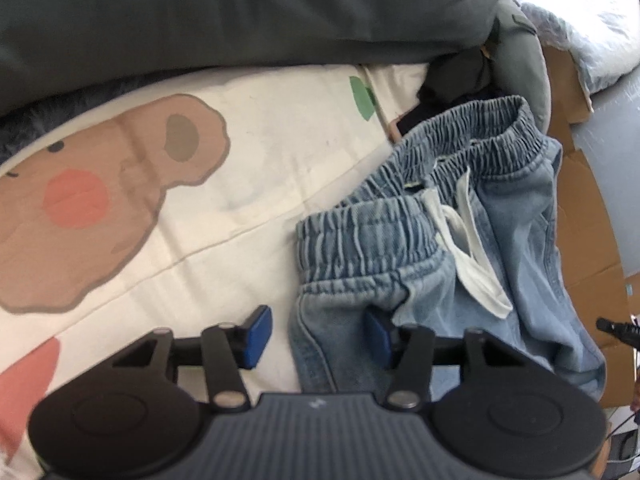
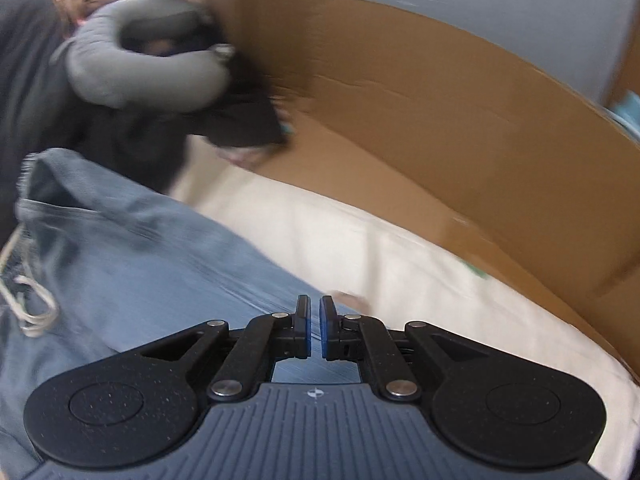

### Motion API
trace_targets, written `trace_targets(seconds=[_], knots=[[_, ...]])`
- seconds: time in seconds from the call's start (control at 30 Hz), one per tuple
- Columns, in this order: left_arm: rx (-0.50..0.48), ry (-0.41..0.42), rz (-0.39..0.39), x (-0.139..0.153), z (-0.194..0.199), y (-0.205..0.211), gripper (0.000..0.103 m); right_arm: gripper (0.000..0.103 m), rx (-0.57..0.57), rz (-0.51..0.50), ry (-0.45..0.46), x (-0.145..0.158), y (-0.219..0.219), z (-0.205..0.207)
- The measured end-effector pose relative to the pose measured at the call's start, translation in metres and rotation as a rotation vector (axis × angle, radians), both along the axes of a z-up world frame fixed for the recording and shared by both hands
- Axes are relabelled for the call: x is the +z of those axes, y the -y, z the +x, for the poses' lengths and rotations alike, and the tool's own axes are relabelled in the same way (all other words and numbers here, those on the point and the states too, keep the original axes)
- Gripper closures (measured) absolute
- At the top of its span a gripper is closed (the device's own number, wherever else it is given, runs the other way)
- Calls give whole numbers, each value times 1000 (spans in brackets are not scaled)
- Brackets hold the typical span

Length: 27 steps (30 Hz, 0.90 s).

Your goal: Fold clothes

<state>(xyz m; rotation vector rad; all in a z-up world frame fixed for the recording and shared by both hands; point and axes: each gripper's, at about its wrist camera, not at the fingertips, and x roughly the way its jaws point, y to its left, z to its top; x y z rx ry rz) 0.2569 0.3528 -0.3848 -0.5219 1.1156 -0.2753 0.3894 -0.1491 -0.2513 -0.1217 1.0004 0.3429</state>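
Cream bedsheet [image 1: 260,152] printed with a brown cartoon bear fills the left of your left wrist view, with a dark grey duvet [image 1: 240,12] bunched along its far edge. Your left gripper [image 1: 318,338] sits near the bottom of that view with its jaws parted. Its left blue pad [image 1: 256,336] hangs over bare sheet, and its right blue pad is tucked under a fold of the jeans. The near left edge of the jeans lies between the pads, but the pads do not press on it. Light blue jeans [image 1: 460,248] lie on the right half of the sheet, elastic waistband at the far end, with a white drawstring [image 1: 468,248] trailing across the front. Beyond the waistband are a grey neck pillow [image 1: 520,60] and some dark clothing, and brown cardboard [image 1: 576,184] stands at the right edge.

From your right wrist view, which is blurred, the jeans [image 2: 120,248] cover the left and near part, with the drawstring [image 2: 32,304] at the far left. Your right gripper [image 2: 315,326] is at the bottom centre, over the right edge of the denim, its pads drawn almost together with a thin gap and nothing caught between them. Right of the jeans, cream sheet [image 2: 400,260] runs to a cardboard wall [image 2: 460,112]. The neck pillow [image 2: 140,68] lies at the far left.
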Motion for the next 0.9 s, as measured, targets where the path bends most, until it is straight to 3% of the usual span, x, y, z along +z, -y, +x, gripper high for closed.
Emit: trace_targets(seconds=[0.13,0.37,0.47,0.5,0.67,0.83,0.9], knots=[[21,13,-37,-3,1,-1,42,85,100,43,11,-1,-47,8],[18,36,-116,-7,7,1,43,85,227,87,31,1,-109,13],[19,27,-153,-9,7,1,56,84,297,73,45,2,-133,13],[28,23,-159,-8,6,0,58,75,323,61,53,2,-142,14],[71,17,-167,5,-4,-10,82,67,441,21,89,1,-182,20],[105,42,-169,22,-16,-18,86,64,529,-9,125,2,-221,28],[106,59,-168,30,-19,-18,87,50,547,-34,141,0,-234,32]])
